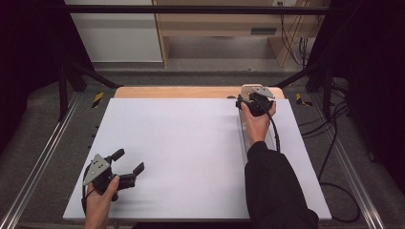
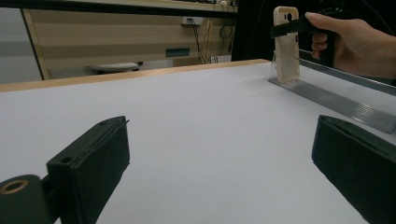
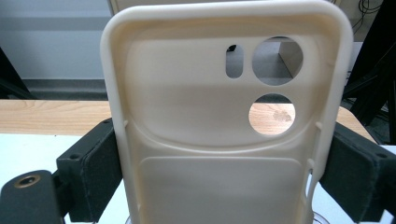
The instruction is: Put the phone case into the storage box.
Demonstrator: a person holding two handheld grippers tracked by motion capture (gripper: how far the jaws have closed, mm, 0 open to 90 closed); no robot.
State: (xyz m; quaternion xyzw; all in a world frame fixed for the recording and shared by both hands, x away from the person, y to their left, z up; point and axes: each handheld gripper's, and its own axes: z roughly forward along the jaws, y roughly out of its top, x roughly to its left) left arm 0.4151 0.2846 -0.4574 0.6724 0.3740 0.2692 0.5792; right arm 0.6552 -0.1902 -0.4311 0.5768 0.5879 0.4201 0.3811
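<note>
A cream phone case (image 3: 219, 140) with round camera cut-outs stands upright at the far right of the white table (image 1: 191, 143). My right gripper (image 3: 219, 177) is shut on it, one black jaw pressed to each long side. From the left gripper view the case (image 2: 286, 46) rests its lower end in a clear holder (image 2: 280, 77), and a hand grips the right gripper (image 2: 299, 28) behind it. My left gripper (image 1: 130, 160) hovers low at the near left of the table, open, with nothing between its jaws (image 2: 219, 154).
A long clear rail (image 1: 242, 133) runs along the table from the holder toward the person, under the right forearm. A wooden strip (image 1: 191, 91) edges the table's far side. Black frame bars and cables (image 1: 334, 143) flank the table.
</note>
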